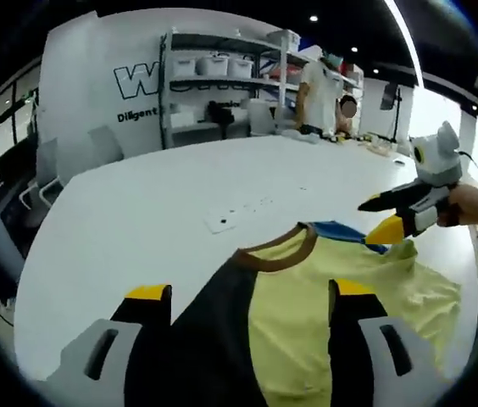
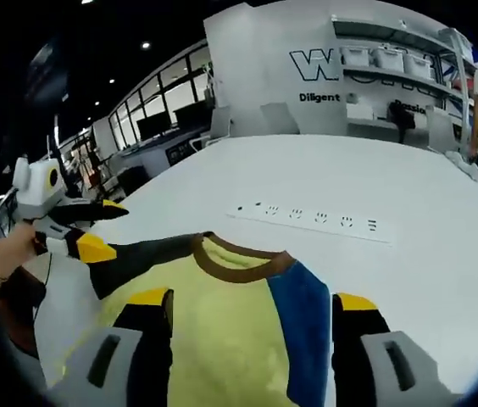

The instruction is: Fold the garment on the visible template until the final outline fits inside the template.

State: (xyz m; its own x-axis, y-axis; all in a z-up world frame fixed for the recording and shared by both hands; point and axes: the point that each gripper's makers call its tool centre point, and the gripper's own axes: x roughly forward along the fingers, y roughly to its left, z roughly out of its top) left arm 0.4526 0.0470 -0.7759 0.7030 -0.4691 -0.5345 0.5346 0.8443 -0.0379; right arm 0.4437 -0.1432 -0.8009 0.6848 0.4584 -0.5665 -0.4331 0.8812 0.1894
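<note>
White tabletop (image 2: 408, 186) runs back toward storage shelves (image 1: 213, 76), a strip of sockets (image 2: 315, 219) set into it. On it lies the T-shirt (image 2: 222, 331), yellow-bodied with a brown collar (image 2: 237, 264), one sleeve black, the other blue; no template outline can be made out. Left gripper (image 1: 243, 297) hangs above the shirt, jaws apart and empty. Right gripper (image 2: 243, 301) is likewise spread over the chest, holding nothing. Risk, as I judge it: the cloth looks rumpled on the blue-sleeve side, so a pinch there could catch two layers or drag the shirt askew, leaving a crooked fold.
</note>
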